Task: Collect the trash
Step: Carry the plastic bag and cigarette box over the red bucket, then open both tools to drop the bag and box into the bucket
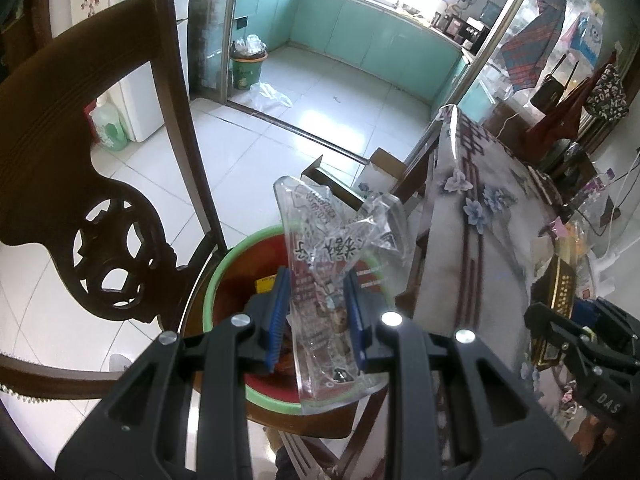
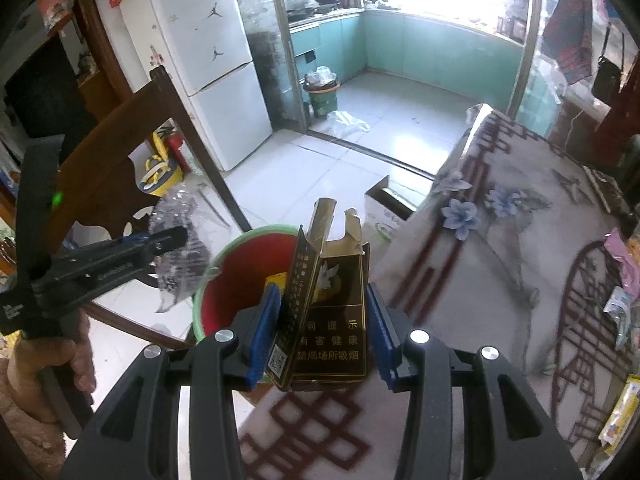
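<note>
Left gripper (image 1: pixel 318 312) pinches a clear wrapper (image 1: pixel 332 264) above the bin (image 1: pixel 224 268); right gripper (image 2: pixel 322 332) clamps a torn carton (image 2: pixel 328 316) at the table (image 2: pixel 500 280) edge. Both poised for dropping in.

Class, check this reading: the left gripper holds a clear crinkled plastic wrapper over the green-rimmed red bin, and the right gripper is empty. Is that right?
One part is wrong. The right gripper is not empty: the right wrist view shows it shut on a dark brown, gold-printed flattened cigarette carton. The left gripper does hold the clear crinkled plastic wrapper over the green-rimmed red bin.
</note>
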Action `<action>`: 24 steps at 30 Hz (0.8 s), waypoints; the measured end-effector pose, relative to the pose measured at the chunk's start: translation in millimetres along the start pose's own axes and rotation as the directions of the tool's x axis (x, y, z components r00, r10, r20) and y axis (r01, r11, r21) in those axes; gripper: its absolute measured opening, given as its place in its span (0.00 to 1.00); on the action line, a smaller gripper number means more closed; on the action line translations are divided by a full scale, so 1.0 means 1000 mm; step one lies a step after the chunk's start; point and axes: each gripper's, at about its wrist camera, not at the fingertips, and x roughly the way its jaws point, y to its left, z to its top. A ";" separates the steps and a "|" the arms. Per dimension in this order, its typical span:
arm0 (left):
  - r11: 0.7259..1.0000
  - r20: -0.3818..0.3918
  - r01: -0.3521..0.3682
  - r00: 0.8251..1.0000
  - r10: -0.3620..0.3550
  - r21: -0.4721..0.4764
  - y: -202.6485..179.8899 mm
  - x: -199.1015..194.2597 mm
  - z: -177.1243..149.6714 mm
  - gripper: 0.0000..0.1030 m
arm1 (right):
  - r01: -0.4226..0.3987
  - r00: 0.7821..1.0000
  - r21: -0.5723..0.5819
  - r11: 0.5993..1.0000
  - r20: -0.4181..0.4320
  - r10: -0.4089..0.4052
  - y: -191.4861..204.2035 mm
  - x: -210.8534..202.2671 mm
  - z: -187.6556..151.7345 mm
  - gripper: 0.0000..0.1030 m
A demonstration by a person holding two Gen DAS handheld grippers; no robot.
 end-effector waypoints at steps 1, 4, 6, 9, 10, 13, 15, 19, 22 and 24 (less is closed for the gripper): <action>1.000 -0.002 0.001 1.000 -0.001 0.000 0.001 0.001 0.001 0.25 | -0.010 1.000 -0.003 1.000 -0.002 0.010 0.002 0.003 0.001 0.41; 1.000 -0.006 0.003 1.000 -0.003 -0.001 0.004 0.006 0.004 0.25 | -0.046 0.999 -0.004 0.999 -0.009 0.046 0.010 0.015 0.005 0.41; 1.000 -0.009 0.006 1.000 -0.006 -0.004 0.005 0.008 0.006 0.25 | -0.070 0.997 -0.001 0.998 -0.015 0.070 0.014 0.021 0.007 0.41; 1.000 -0.013 0.010 1.000 -0.010 -0.012 0.009 0.012 0.009 0.25 | -0.093 0.995 -0.006 0.996 -0.033 0.093 0.020 0.031 0.009 0.41; 1.000 -0.013 0.011 1.000 -0.011 -0.013 0.010 0.013 0.009 0.25 | -0.097 0.995 -0.008 0.995 -0.036 0.096 0.022 0.034 0.011 0.41; 1.000 -0.015 0.007 1.000 -0.007 -0.011 0.011 0.016 0.011 0.25 | -0.100 0.994 -0.018 0.995 -0.046 0.099 0.026 0.041 0.012 0.41; 1.000 -0.021 0.006 1.000 -0.006 -0.010 0.012 0.019 0.011 0.25 | -0.108 0.993 -0.016 0.994 -0.052 0.107 0.028 0.045 0.012 0.41; 1.000 -0.034 0.007 0.999 -0.007 -0.015 0.012 0.024 0.010 0.25 | -0.115 0.991 -0.021 0.993 -0.064 0.114 0.031 0.052 0.012 0.41; 1.000 -0.037 0.002 0.999 -0.003 -0.023 0.015 0.027 0.012 0.29 | -0.128 0.990 -0.033 0.991 -0.069 0.125 0.032 0.055 0.012 0.48; 0.999 -0.032 -0.008 0.999 0.007 -0.035 0.017 0.027 0.013 0.42 | -0.107 0.994 -0.033 0.994 -0.037 0.106 0.031 0.053 0.013 0.67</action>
